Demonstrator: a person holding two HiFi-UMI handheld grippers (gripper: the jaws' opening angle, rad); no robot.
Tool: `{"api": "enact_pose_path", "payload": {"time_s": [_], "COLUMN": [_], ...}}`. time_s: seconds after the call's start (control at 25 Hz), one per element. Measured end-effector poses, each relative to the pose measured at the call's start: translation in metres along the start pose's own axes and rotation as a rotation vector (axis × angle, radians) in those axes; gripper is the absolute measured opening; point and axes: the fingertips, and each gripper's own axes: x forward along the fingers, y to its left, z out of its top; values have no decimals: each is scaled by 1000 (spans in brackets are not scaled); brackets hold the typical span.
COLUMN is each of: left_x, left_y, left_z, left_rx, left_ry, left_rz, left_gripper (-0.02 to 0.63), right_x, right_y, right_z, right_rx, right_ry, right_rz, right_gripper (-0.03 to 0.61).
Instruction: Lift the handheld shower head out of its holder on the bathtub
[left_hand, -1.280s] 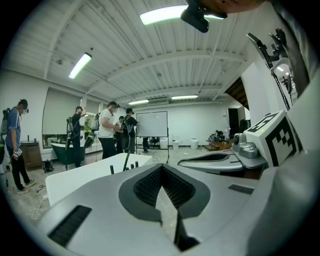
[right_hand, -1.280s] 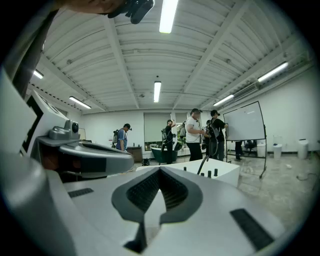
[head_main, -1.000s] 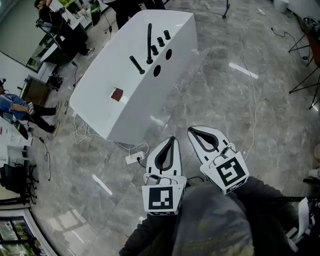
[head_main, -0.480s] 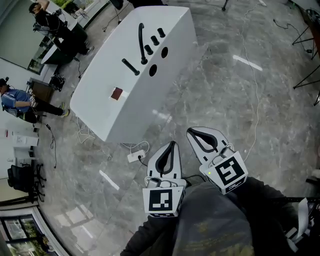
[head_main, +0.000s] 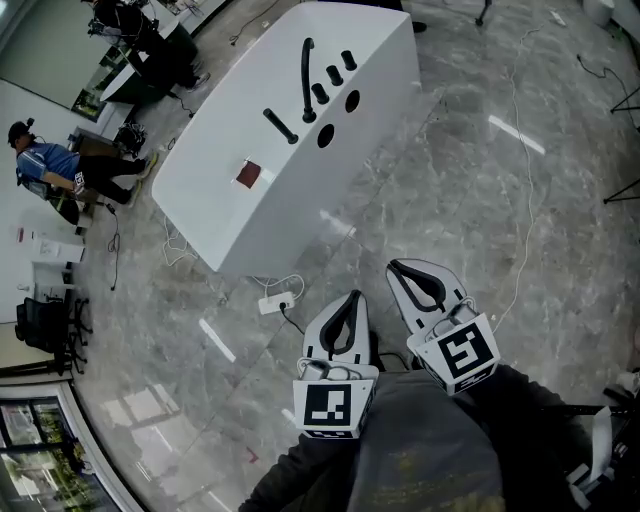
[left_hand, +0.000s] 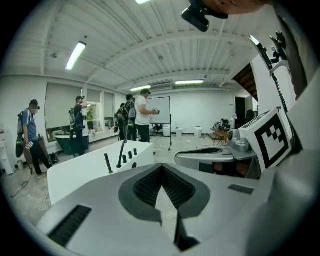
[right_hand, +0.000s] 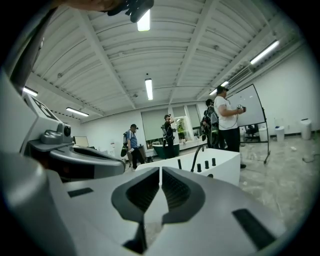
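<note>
A white bathtub (head_main: 262, 225) stands on the marble floor, well ahead of both grippers. On its deck the handheld shower head (head_main: 280, 126) shows as a short black rod in its holder, beside a tall curved black spout (head_main: 305, 75) and black knobs (head_main: 335, 75). The left gripper view shows the shower head (left_hand: 107, 163) far off, and so does the right gripper view, where the shower head (right_hand: 179, 164) is small. My left gripper (head_main: 350, 297) and right gripper (head_main: 395, 268) are side by side near my body, both shut with nothing between their jaws.
A white power strip (head_main: 270, 301) with cables lies on the floor between me and the tub. A person (head_main: 50, 165) stands at the far left by desks, and several more people (left_hand: 142, 117) stand behind the tub. A thin cable (head_main: 515, 200) runs along the floor on the right.
Both grippers sit slightly lower in the head view and stay shut and side by side. The tub has shifted a little to the right in the picture.
</note>
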Motion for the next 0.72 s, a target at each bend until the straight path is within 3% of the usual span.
{"api": "enact_pose_path", "payload": {"time_s": [0.24, 0.72], "left_x": [26, 90], "left_y": [44, 165], "left_z": [-7, 15], "left_rx": [-47, -80], "left_ry": [-5, -48], "left_rz": [19, 14], "left_gripper": [3, 3], "right_x": [41, 171], "right_y": [-5, -16], "right_z": [0, 26], "right_rx": [-14, -44], "right_ry": [10, 45], "right_rz": [-2, -17], "right_gripper": [5, 5]}}
